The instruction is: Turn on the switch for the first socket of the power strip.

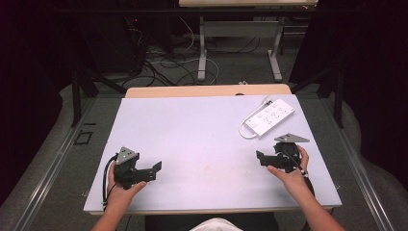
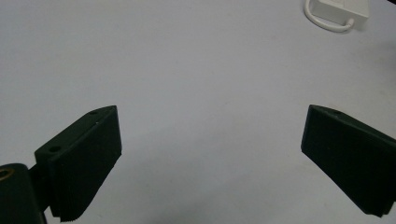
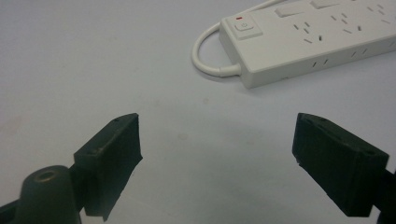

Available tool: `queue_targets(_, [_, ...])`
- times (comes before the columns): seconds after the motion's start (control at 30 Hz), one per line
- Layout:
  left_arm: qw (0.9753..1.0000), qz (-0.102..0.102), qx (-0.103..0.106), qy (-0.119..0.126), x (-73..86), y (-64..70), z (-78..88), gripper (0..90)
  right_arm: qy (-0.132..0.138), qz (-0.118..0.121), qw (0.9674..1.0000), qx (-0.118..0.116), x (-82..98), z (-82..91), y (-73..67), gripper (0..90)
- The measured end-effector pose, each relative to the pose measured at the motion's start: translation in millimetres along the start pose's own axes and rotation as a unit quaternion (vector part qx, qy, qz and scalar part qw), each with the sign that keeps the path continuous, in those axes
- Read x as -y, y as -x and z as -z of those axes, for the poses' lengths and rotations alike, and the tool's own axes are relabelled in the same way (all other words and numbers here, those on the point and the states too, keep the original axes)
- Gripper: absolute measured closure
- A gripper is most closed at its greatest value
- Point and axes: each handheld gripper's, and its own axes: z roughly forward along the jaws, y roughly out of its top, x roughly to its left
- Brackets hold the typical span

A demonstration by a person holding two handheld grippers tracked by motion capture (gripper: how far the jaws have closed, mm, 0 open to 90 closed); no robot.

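Both tongs sit low over the pale grey surface (image 1: 192,139), one per hand, well apart from each other. Left tongs (image 1: 155,170) at the near left, pointing toward the middle of the surface; in the left gripper view the two black jaws stand wide apart, nothing between them, bare surface underneath. Right tongs (image 1: 260,157) at the near right, pointing left toward the middle; jaws also wide apart in the right gripper view, nothing clamped, nothing touching the pads. Grey three-cornered plate on top of each gripper, cable looping off the left one by the wrist. Thing nearest the work: white power strip (image 1: 270,116), lying flat at the far right of the surface, set diagonally, just beyond the right tongs and apart from them. In the right gripper view the power strip (image 3: 308,39) lies ahead and to the right of the jaws, socket face up, rocker switch (image 3: 245,28) with a small red mark at the near end. Its white cord (image 3: 205,56) leaves that end and curls in a loop on the surface. In the left gripper view the strip's end and cord loop (image 2: 329,21) show at the far top right, well away from the left jaws.
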Motion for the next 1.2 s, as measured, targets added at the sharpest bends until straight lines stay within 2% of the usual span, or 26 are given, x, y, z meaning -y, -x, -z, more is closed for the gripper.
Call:
queue_targets(0.23, [0.9999,0.009,-0.005,0.008,-0.1,-0.9,-0.2,4.9,-0.025,-0.001,0.9996,-0.017,-15.7,-5.7,-1.1,15.4])
queue_targets(0.43, [1.0,0.006,-0.006,0.006,0.1,-0.7,0.0,5.8,-0.047,-0.004,0.9985,-0.028,-32.4,-7.0,-1.4,15.9])
queue_targets(0.6, [1.0,0.005,-0.005,0.006,0.1,-0.1,0.1,6.2,-0.055,0.013,0.998,-0.027,-44.1,-7.6,-2.7,17.5])
queue_targets(0.63, [0.9999,0.007,-0.005,0.009,0.1,0.4,-0.1,6.2,-0.059,0.023,0.9977,-0.024,-49.7,-7.9,-3.5,18.5])
queue_targets(0.77, [1.0,0.003,-0.005,0.004,0.0,-0.2,0.1,6.4,-0.065,0.032,0.997,-0.026,-60.9,-8.8,-4.3,21.2])
queue_targets(0.83, [1.0,0.003,-0.005,0.005,0.0,-0.1,0.0,6.6,-0.07,0.025,0.9968,-0.03,-66.6,-8.7,-4.9,22.4])
queue_targets(1.2, [0.9999,0.005,-0.005,0.008,0.3,-0.1,-0.3,6.9,-0.072,0.034,0.9967,-0.02,-95.2,-15.1,1.7,29.8])
